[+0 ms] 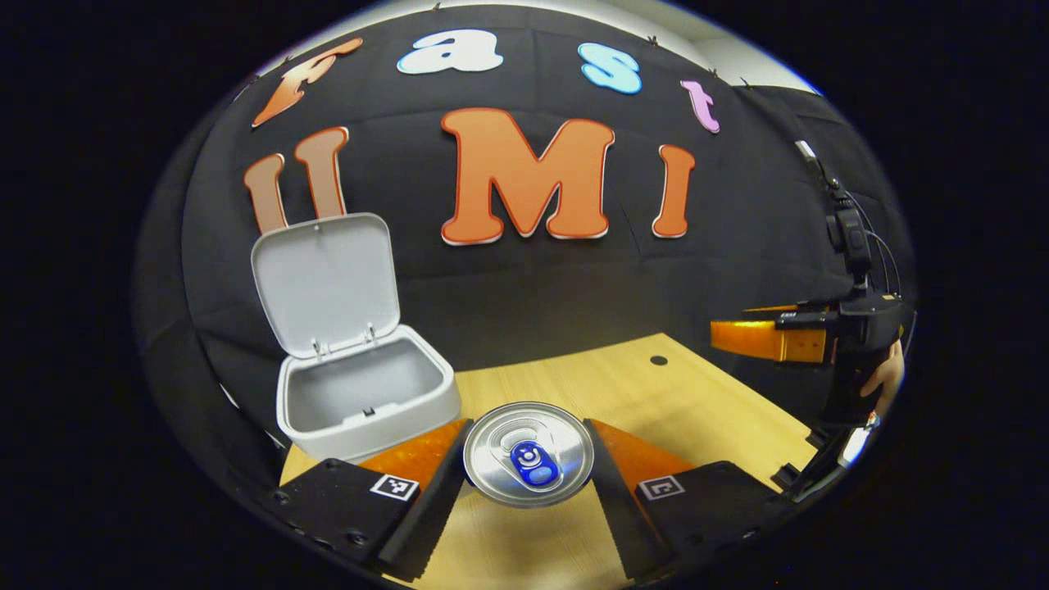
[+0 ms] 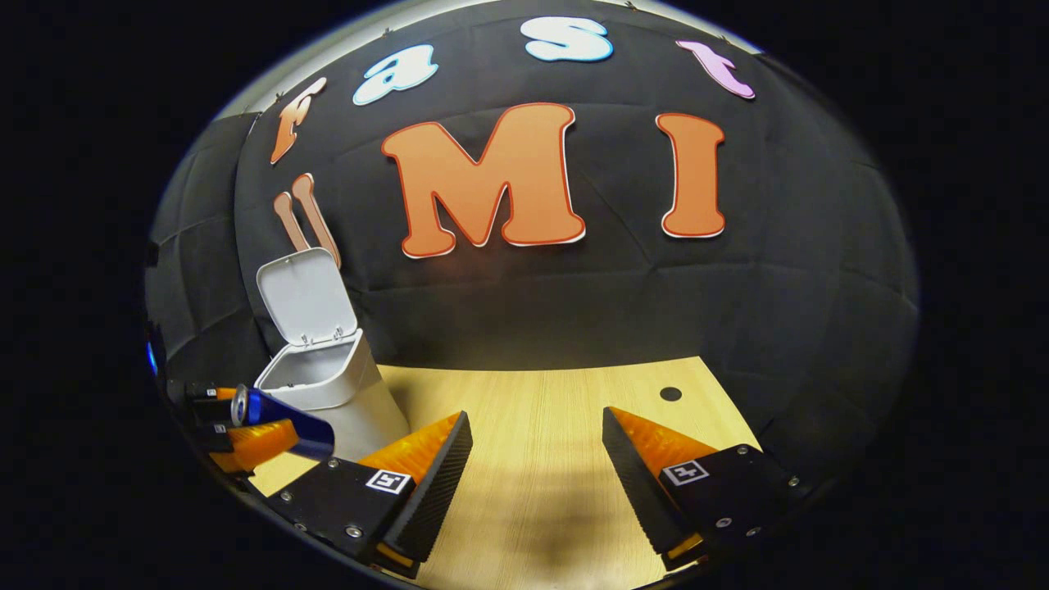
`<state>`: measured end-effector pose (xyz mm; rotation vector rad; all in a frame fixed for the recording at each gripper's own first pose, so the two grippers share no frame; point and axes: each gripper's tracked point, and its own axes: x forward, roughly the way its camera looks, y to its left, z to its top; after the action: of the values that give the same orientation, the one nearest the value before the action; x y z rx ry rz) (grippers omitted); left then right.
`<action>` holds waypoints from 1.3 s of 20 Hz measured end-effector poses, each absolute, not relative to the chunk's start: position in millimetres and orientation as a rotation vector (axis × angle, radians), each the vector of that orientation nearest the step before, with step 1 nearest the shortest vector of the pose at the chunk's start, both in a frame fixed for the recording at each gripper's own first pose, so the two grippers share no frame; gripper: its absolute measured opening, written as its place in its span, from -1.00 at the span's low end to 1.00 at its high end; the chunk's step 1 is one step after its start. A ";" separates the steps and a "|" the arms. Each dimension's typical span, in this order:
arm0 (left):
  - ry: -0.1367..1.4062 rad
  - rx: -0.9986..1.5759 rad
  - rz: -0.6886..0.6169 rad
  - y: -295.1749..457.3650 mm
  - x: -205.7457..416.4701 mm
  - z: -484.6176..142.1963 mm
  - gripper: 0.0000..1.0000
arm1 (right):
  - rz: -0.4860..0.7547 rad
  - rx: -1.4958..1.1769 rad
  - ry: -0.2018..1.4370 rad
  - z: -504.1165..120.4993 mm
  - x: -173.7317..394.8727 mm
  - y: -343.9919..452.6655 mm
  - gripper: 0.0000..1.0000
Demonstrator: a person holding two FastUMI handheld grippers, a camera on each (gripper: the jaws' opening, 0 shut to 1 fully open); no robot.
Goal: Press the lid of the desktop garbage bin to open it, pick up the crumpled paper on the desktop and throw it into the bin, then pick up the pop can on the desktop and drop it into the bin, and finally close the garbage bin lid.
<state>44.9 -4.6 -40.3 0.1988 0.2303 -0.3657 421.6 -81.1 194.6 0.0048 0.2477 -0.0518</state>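
The white desktop bin (image 1: 369,401) stands at the back left of the wooden desk with its lid (image 1: 324,283) swung upright, the inside showing grey. My left gripper (image 1: 529,459) is shut on the pop can (image 1: 529,452), whose silver top with a blue tab faces the camera; the can is held lying above the desk, to the right of the bin. In the right gripper view the blue can (image 2: 283,422) hangs in the other gripper at the far left, in front of the bin (image 2: 328,381). My right gripper (image 2: 537,459) is open over bare desk.
The wooden desk (image 2: 541,410) has a small dark hole (image 2: 670,393) near its back right corner. The other gripper and a hand (image 1: 819,340) hover at the right in the left gripper view. Black cloth walls close the back and sides.
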 end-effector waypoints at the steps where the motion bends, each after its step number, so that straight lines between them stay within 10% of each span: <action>1: 0.213 0.190 -0.367 -2.3 47.2 -28.2 0.63 | -0.049 0.001 0.239 198.1 422.7 -80.8 0.91; 26: 0.115 0.107 -0.073 144.0 174.4 40.0 0.63 | -0.048 -0.046 0.222 212.9 429.1 -77.2 0.92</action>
<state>174.4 144.0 40.0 0.1068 0.1151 -0.0734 429.1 -77.2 212.9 -0.0465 0.2225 -0.0480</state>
